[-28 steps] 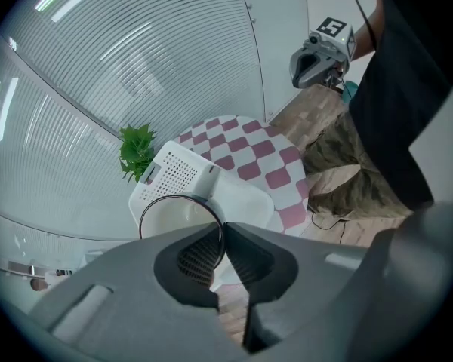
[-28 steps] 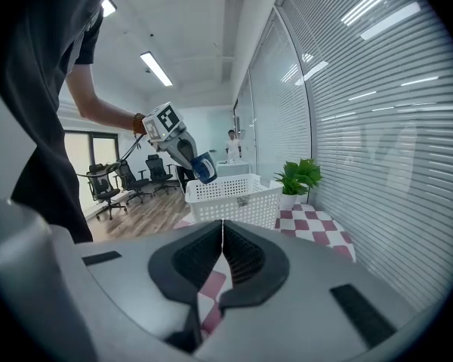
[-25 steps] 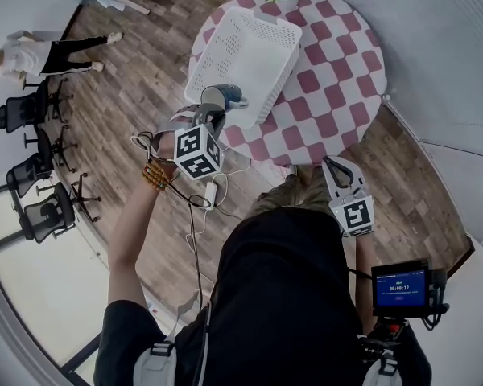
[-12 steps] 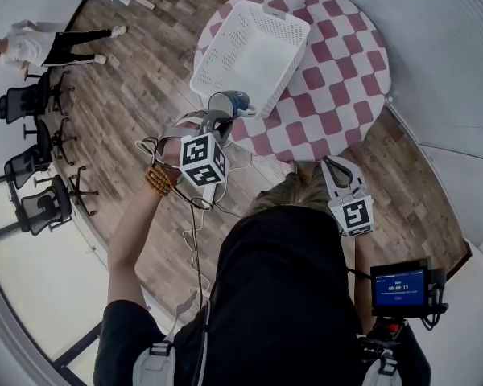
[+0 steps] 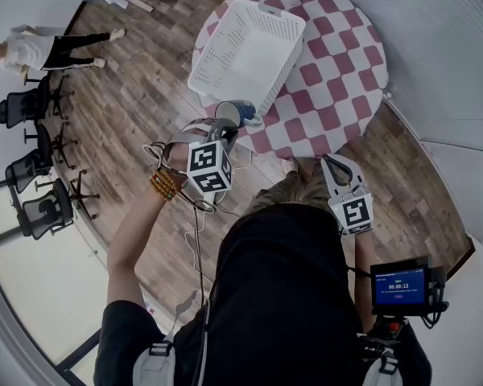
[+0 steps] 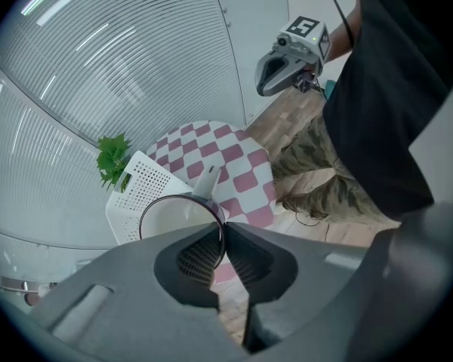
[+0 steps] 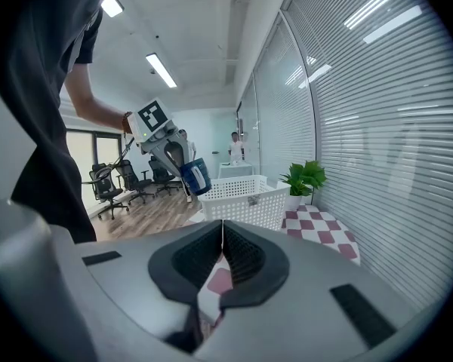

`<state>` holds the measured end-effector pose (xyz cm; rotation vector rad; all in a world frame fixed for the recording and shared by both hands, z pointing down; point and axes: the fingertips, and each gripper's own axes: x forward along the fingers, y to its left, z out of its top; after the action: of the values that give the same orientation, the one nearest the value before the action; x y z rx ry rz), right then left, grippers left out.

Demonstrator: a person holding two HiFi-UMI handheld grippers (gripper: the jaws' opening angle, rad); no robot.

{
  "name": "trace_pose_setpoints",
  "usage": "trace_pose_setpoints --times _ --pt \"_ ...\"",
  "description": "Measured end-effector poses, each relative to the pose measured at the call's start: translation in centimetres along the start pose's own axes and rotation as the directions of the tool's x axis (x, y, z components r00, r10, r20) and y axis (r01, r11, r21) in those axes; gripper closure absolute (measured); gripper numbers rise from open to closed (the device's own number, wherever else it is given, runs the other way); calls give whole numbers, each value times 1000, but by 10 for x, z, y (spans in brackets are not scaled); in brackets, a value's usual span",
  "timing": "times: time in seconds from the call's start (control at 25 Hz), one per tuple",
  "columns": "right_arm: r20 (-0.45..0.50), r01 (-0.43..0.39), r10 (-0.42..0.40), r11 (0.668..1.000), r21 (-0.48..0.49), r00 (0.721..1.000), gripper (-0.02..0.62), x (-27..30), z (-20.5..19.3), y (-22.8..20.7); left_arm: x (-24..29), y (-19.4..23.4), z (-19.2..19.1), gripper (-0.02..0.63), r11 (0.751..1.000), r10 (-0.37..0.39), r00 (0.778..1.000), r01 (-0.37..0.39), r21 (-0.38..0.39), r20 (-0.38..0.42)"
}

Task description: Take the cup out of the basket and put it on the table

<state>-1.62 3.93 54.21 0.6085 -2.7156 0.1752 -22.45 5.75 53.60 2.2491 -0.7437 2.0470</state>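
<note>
the left gripper is clenched on the rim of the cup, holding it in the air just outside the near corner of the white basket, by the edge of the checked table. only the left gripper view shows the grip itself: the cup's thin wall is pinched between the ribbed pads, with its pale inside on view. the right gripper view gives the side look: a blue cup hanging left of the basket, touching nothing below. the right gripper is pressed together on nothing, near the person's waist.
</note>
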Motion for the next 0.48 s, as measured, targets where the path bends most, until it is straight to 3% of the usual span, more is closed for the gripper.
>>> trace_pose_setpoints --times 0.48 --pt "-3 8 -8 1000 4 1000 584 -1 -5 -1 7 -34 13 575 998 -58 998 58 32 17"
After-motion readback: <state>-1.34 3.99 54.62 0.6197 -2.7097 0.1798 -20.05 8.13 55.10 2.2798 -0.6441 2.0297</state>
